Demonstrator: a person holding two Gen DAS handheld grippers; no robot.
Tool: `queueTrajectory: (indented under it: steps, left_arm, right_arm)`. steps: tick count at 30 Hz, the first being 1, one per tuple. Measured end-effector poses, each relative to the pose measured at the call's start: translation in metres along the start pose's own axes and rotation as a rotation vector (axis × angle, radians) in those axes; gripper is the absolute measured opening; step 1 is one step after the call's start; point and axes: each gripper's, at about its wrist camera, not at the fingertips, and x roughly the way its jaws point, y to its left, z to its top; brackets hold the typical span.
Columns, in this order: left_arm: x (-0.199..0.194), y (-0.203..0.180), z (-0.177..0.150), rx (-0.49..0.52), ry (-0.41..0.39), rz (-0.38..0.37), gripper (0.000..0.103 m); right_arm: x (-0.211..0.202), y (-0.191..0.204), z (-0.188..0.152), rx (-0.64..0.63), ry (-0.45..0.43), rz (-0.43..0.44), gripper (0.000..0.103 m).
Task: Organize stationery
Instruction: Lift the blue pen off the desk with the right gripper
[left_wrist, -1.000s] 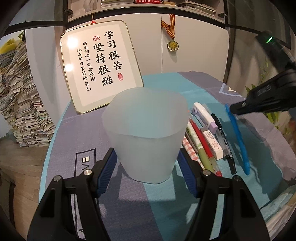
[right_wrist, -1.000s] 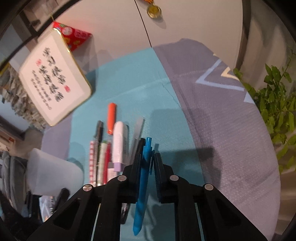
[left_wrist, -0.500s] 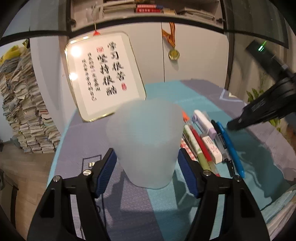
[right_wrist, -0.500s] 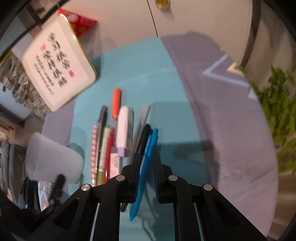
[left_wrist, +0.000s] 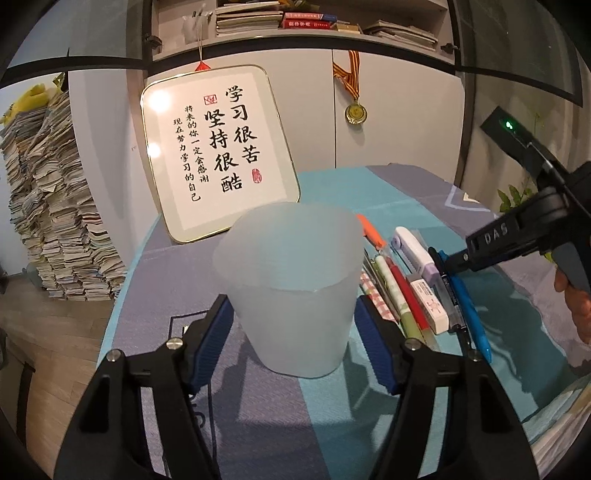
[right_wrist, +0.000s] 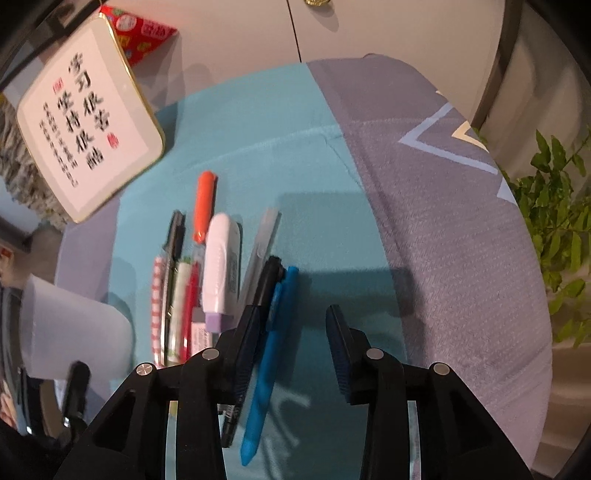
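one blue pen (right_wrist: 271, 354) lies between the spread right tongs (right_wrist: 291, 325).

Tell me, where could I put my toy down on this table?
Right of the blue pen, the cloth is bare out to the plant. Between the sign and the cup is also bare. It is crowded from cup to blue pen, where pens lie packed together.

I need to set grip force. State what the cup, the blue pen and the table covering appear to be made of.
Cup: likely frosted translucent plastic; light passes dimly through its matte wall. Blue pen: probably smooth plastic with a slight sheen. Table covering: woven fabric by its visible fine texture, matte, in teal and grey-purple panels.
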Motion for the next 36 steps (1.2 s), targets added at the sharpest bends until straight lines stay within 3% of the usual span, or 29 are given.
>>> queueTrajectory:
  steps: [13,22,36]
  left_arm:
    - [0.003,-0.002,0.0,0.018,0.019,0.009,0.067]
    - [0.003,-0.002,-0.001,0.017,0.019,0.008,0.067]
    - [0.003,-0.001,0.0,0.018,0.019,0.008,0.067]
  right_arm:
    - [0.01,0.007,0.008,0.014,0.018,0.028,0.037]
    - [0.004,-0.009,0.005,0.079,0.009,0.052,0.037]
    - [0.005,-0.013,0.006,0.038,0.005,-0.014,0.037]
